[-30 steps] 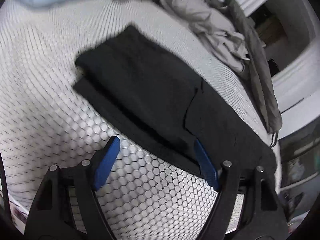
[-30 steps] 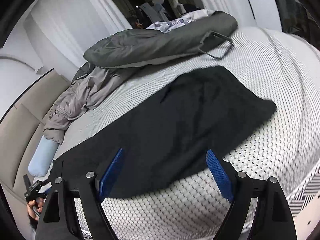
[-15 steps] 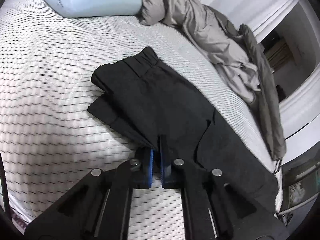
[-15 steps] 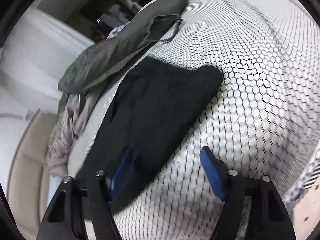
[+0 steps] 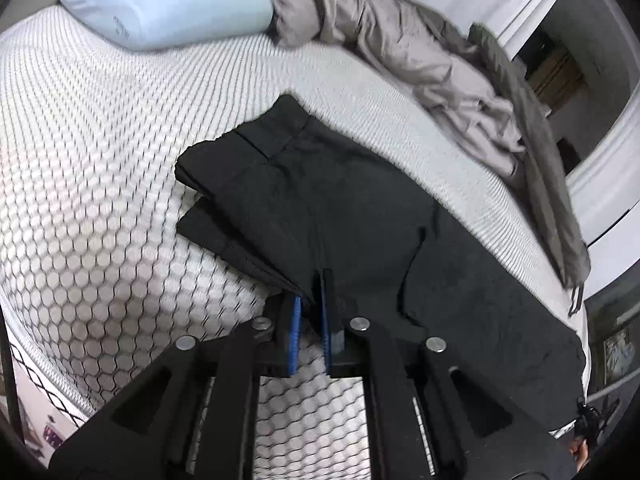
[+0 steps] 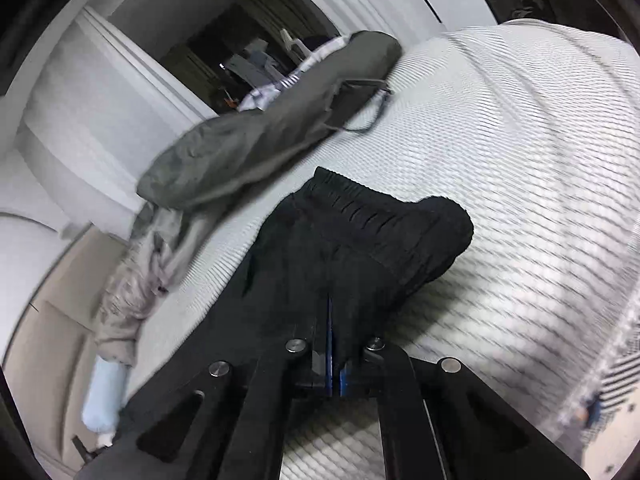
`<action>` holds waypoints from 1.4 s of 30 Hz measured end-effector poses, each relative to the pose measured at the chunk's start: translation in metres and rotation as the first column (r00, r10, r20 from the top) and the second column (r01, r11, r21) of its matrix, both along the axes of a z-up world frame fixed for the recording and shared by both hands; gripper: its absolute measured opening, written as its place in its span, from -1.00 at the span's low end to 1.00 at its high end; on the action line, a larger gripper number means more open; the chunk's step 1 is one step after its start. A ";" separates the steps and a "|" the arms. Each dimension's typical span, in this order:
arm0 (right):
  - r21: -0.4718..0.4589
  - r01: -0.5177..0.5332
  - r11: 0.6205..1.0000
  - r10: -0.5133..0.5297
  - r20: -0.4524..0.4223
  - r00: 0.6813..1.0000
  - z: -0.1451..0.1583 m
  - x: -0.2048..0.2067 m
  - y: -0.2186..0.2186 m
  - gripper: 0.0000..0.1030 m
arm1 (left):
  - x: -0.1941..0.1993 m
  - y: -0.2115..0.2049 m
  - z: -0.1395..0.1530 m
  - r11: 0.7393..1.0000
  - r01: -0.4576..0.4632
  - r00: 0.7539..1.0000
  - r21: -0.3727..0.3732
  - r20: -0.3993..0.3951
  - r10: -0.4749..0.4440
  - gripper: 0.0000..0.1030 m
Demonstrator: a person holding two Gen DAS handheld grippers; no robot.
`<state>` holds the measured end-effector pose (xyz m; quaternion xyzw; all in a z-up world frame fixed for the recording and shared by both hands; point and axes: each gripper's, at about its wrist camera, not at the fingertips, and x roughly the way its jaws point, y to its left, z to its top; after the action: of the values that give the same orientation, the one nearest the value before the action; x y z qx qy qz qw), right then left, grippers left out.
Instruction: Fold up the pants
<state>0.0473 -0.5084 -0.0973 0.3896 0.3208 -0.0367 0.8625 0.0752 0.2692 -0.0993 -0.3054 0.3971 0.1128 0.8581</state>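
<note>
**Both grippers pinch the near edge of the black pants on the bed**

The black pants (image 5: 344,200) lie flat across the white mattress (image 5: 88,184) with its honeycomb-patterned cover, already doubled lengthwise so one leg rests on the other. In the left wrist view the hem ends point toward the pillow, the upper layer offset slightly from the lower one. In the right wrist view the gathered elastic waistband (image 6: 360,204) sits at the far end of the garment, bunched up a little from the surface.

The left gripper (image 5: 311,300) has its blue-padded fingers drawn nearly together, clamped on the near edge of the pants' leg section. The right gripper (image 6: 330,320) has just been closing and its fingers now meet tightly, with black cloth caught between them close to the waist end.

Beyond the pants, a pale blue pillow (image 5: 168,4) rests at the head of the mattress. Beside it a crumpled grey blanket (image 5: 400,44) trails along the far side, and a dark olive bag (image 6: 260,136) with a strap loop lies next to that.
</note>
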 end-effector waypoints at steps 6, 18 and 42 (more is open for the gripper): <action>0.088 -0.002 0.996 0.007 -0.053 0.999 -0.029 -0.011 -0.019 -0.04 | -0.005 0.009 -0.014 0.996 0.012 1.000 -0.083 0.028 -0.010 -0.24; 0.085 0.092 0.992 -0.095 0.023 0.995 -0.015 -0.017 -0.026 -0.76 | -0.020 0.037 -0.007 0.994 -0.085 0.994 -0.063 0.065 0.089 -0.92; -0.296 -0.301 0.907 0.238 -0.230 0.944 0.034 0.135 -0.009 0.54 | -0.036 0.029 -0.006 0.997 -0.062 0.998 0.053 -0.015 0.063 -0.30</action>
<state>0.1820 -0.5170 -0.0629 0.1876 0.4414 -0.0063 0.8774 0.0389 0.2983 -0.1057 -0.2941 0.3912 0.1527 0.8586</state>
